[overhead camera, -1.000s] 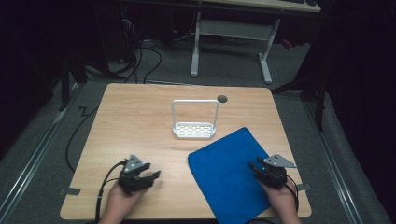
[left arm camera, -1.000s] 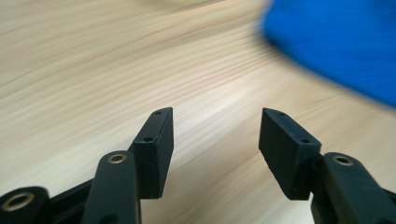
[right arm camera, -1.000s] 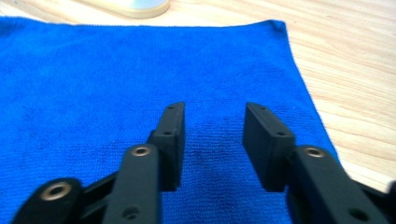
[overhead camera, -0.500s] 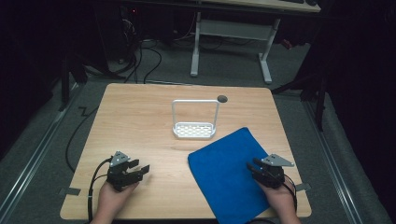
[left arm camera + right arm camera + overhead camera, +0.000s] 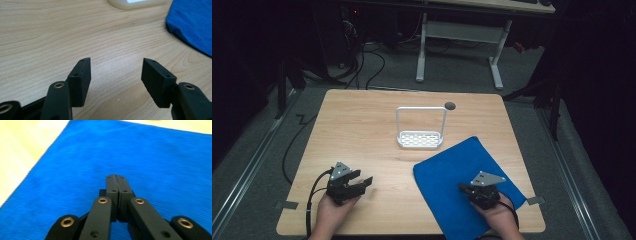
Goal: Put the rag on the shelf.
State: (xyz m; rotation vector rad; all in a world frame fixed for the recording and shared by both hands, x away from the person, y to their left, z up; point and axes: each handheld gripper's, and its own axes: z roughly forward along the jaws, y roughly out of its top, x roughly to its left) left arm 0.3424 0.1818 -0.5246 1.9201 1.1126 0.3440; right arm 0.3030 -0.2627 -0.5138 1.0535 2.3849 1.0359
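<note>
A blue cloth [image 5: 447, 175] lies flat on the front right of the wooden table [image 5: 362, 130]. My right gripper [image 5: 465, 189] rests low over the cloth's near part. Its jaws have just been closing and now meet pad to pad, with no fold seen between them in the right gripper view [image 5: 117, 177], where the cloth [image 5: 150, 152] spreads beneath. My left gripper [image 5: 366, 181] sits near the front left on bare wood. Its jaws [image 5: 116, 62] have just been opening and stand wide apart with nothing between them. The cloth's edge [image 5: 192, 25] lies off to its right.
A small white rack [image 5: 420, 140] with a tall wire hoop stands mid-table just beyond the cloth; its base shows at the top of the left gripper view [image 5: 132, 3]. A round cable hole [image 5: 450, 105] sits near the far edge. Dark floor and desk legs lie beyond.
The right gripper has slid left across the cloth and its jaws have come together. The left gripper shifted slightly left early on, then stayed put.
</note>
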